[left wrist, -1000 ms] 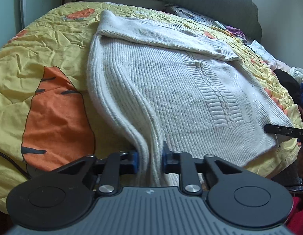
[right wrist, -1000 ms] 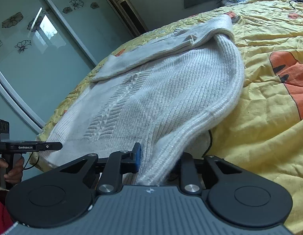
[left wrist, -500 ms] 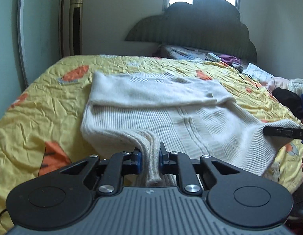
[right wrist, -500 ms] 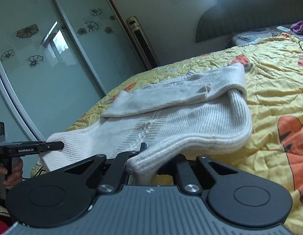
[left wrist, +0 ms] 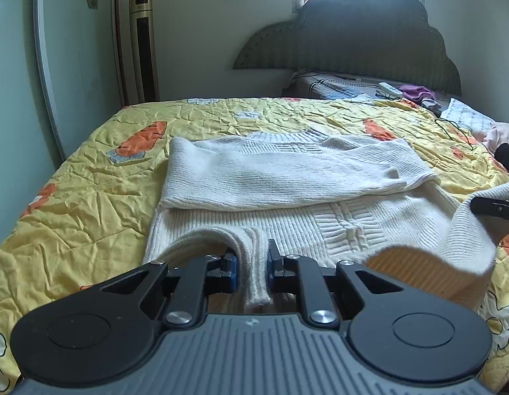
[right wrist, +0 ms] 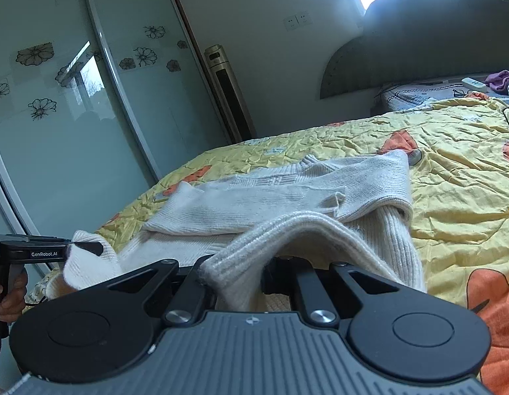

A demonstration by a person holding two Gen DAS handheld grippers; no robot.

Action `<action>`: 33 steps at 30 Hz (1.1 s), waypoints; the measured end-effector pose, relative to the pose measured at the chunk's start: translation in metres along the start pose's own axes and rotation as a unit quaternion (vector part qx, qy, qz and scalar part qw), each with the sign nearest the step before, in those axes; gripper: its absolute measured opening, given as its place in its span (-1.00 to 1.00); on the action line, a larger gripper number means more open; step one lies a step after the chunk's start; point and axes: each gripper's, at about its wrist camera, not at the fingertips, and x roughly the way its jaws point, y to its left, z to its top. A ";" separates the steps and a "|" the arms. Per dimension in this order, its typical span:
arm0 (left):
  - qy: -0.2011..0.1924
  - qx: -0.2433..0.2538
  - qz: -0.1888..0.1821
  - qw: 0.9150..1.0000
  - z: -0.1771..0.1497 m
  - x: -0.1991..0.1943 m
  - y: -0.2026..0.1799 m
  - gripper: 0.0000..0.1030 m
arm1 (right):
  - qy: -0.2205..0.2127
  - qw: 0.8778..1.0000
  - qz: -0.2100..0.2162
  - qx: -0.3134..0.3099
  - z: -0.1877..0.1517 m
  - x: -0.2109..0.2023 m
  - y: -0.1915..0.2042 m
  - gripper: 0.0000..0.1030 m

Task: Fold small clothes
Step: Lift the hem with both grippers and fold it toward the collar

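Note:
A cream knit sweater [left wrist: 287, 177] lies on the yellow bedspread [left wrist: 89, 197], its sleeves folded across the chest. My left gripper [left wrist: 252, 260] is shut on the sweater's lower hem corner, which hangs between the blue pads. In the right wrist view the same sweater [right wrist: 287, 197] shows, and my right gripper [right wrist: 241, 273] is shut on the other hem corner, whose knit drapes over the fingers and hides them. Both corners are lifted off the bed, so the hem sags between them. The right gripper [left wrist: 494, 207] shows at the right edge of the left view, the left gripper [right wrist: 46, 251] at the left edge of the right view.
A dark headboard [left wrist: 353, 39] and a pillow with a remote [left wrist: 389, 89] and purple cloth [left wrist: 415, 92] sit at the far end. A tower fan [left wrist: 143, 46] and glass sliding doors [right wrist: 73, 115] stand to the left. A black cable [left wrist: 455, 131] and other clothes [left wrist: 501, 135] lie at the right.
Both grippers have risen and moved toward the headboard with the hem corners in them, lifting the sweater's lower part off the bed. The right jaws closed tighter on the knit.

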 end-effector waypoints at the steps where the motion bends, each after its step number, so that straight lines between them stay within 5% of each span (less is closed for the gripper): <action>1: 0.000 0.000 0.001 1.000 0.002 0.002 0.000 -0.69 | -0.002 1.000 -0.002 0.000 0.001 0.002 -0.001 -0.76; 15: -0.020 -0.005 0.042 0.999 0.033 0.028 0.006 -0.69 | -0.020 0.999 -0.031 -0.025 0.020 0.030 -0.010 -0.76; 33: -0.098 0.005 0.119 0.988 0.083 0.074 0.008 -0.70 | -0.054 0.995 -0.064 -0.063 0.069 0.082 -0.029 -0.77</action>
